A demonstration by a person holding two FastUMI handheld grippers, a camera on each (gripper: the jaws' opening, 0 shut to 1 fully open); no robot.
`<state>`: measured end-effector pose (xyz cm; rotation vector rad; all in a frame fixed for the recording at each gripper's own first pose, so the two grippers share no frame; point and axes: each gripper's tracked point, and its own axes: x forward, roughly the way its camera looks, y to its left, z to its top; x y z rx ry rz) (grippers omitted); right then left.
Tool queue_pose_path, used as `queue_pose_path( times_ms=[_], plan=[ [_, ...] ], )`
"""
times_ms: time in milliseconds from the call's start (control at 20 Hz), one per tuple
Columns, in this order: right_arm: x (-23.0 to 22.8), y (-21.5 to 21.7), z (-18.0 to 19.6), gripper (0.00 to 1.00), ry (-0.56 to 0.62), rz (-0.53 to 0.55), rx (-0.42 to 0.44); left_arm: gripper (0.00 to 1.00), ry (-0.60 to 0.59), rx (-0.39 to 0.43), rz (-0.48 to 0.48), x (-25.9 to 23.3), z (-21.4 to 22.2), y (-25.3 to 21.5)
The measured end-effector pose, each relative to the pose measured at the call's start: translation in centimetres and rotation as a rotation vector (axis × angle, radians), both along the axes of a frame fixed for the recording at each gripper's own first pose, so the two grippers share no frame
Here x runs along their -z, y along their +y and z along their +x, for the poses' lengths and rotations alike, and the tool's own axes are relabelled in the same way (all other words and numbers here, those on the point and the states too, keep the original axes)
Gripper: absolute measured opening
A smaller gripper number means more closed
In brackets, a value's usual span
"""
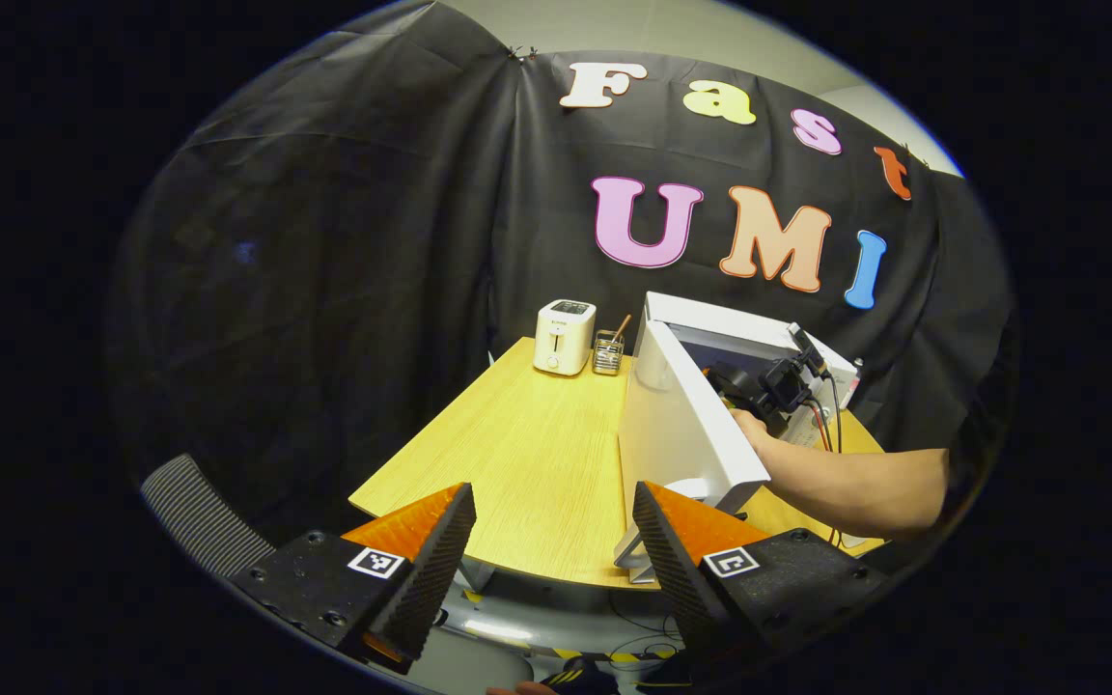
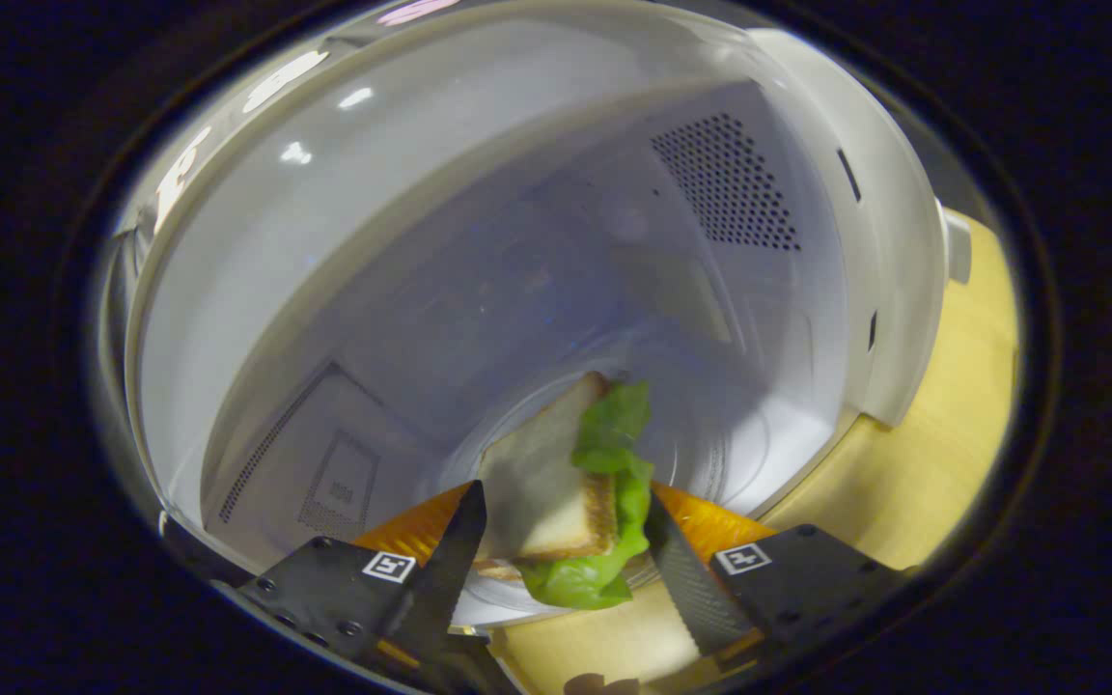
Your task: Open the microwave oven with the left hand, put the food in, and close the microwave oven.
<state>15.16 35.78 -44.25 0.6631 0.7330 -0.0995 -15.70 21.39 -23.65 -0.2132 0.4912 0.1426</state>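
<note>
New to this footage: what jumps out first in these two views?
In the right gripper view, a sandwich with green lettuce sits clamped in the right tongs at the mouth of the open microwave. In the left gripper view, the microwave's white door stands swung open on the wooden table, with a bare forearm reaching inside past it. The left tongs hang open and empty near the table's front edge, and a white toaster stands at the far end.
</note>
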Motion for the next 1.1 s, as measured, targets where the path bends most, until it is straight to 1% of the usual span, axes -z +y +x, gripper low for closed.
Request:
queue_pose_path(
  times_ms=[50, 100, 150, 200, 250, 450, 500, 550, 650, 750, 800, 850, 900, 950, 1000, 1100],
  plan=[
    [0.1, -0.1, -0.2, 0.98, 0.005, -0.031, -0.017, 0.97, -0.005, 0.0, 0.001, -0.2, 0.1, 0.0],
    [0.1, -0.8, -0.2, 0.89, 0.006, -0.061, -0.029, 0.96, -0.006, -0.002, -0.001, -0.2, -0.2, 0.0],
    [0.2, -1.4, -0.4, 0.89, 0.004, -0.079, -0.041, 0.97, -0.006, -0.005, -0.005, -0.2, -0.4, 0.1],
    [0.0, -1.8, -0.6, 0.89, 0.005, -0.087, -0.055, 0.97, -0.004, -0.006, -0.006, -0.1, -0.5, -0.1],
    [-0.1, -2.0, -0.8, 0.98, 0.007, -0.095, -0.068, 0.97, -0.002, -0.009, 0.0, -0.2, -0.7, -0.1],
    [-1.1, -4.0, -1.7, 0.99, -0.008, -0.145, -0.118, 0.97, -0.03, -0.015, 0.002, -0.8, -0.5, 0.1],
    [-1.5, -4.2, -2.1, 0.99, -0.018, -0.151, -0.144, 0.94, -0.037, -0.014, -0.001, -0.8, -0.4, 0.0],
    [-2.1, -4.1, -2.3, 0.99, -0.037, -0.146, -0.171, 0.97, -0.037, -0.013, 0.003, -0.9, -0.2, -0.1],
    [-3.0, -3.9, -3.5, 0.99, -0.051, -0.137, -0.239, 0.97, -0.056, -0.014, 0.019, -1.4, 0.4, 0.1],
    [-4.9, -4.6, -4.8, 0.99, -0.088, -0.159, -0.289, 0.97, -0.078, -0.01, 0.034, -1.7, 0.8, 0.4],
    [-6.1, -5.0, -5.4, 0.99, -0.119, -0.169, -0.31, 0.94, -0.08, -0.007, 0.041, -1.6, 0.9, 0.4],
    [-7.5, -5.3, -6.4, 0.99, -0.143, -0.172, -0.337, 0.96, -0.081, -0.005, 0.045, -1.4, 1.1, 0.5],
    [-9.3, -5.7, -7.1, 0.99, -0.191, -0.168, -0.36, 0.96, -0.08, 0.002, 0.044, -1.0, 1.3, 0.4],
    [-10.8, -6.4, -7.9, 0.99, -0.235, -0.175, -0.378, 0.94, -0.074, 0.008, 0.04, -0.6, 1.4, 0.3],
    [-12.1, -7.2, -8.9, 0.99, -0.264, -0.188, -0.407, 0.97, -0.076, 0.01, 0.039, -0.3, 1.5, 0.4],
    [-13.9, -9.4, -10.5, 0.99, -0.304, -0.215, -0.44, 0.96, -0.065, 0.009, 0.039, 0.7, 1.8, 0.7]
  ],
)
